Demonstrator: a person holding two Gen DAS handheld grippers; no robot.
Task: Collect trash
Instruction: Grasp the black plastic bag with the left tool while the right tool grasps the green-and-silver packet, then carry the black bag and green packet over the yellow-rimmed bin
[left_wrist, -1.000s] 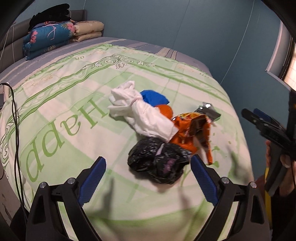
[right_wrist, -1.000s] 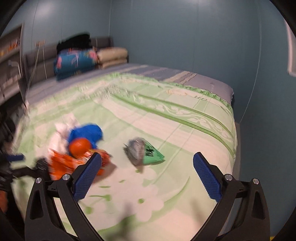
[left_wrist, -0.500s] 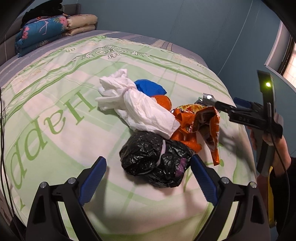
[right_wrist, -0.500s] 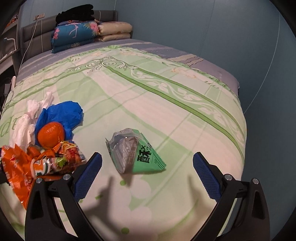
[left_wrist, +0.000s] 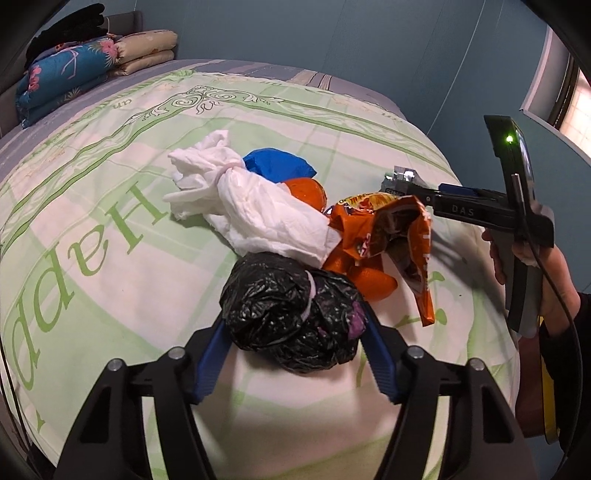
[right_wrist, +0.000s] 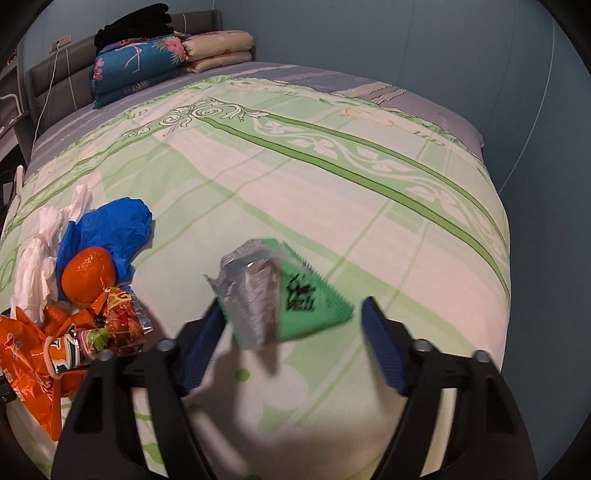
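A pile of trash lies on the green patterned bed cover. In the left wrist view my left gripper (left_wrist: 295, 345) has its blue pads against both sides of a crumpled black plastic bag (left_wrist: 291, 314). Behind it lie a white plastic bag (left_wrist: 255, 210), a blue bag (left_wrist: 277, 168), an orange ball (left_wrist: 304, 188) and an orange snack wrapper (left_wrist: 388, 236). In the right wrist view my right gripper (right_wrist: 293, 341) is open around a green and silver snack packet (right_wrist: 280, 295), its pads apart from it. The right gripper (left_wrist: 424, 192) also shows in the left wrist view.
Folded blankets and pillows (right_wrist: 166, 59) are stacked by the grey headboard (right_wrist: 48, 88) at the far end. A blue wall (left_wrist: 332, 37) runs along the far side of the bed. The bed edge drops off on the right (right_wrist: 506, 258).
Both grippers moved forward and down. The left one closed in on the black bag. The right one narrowed and now straddles the green packet.
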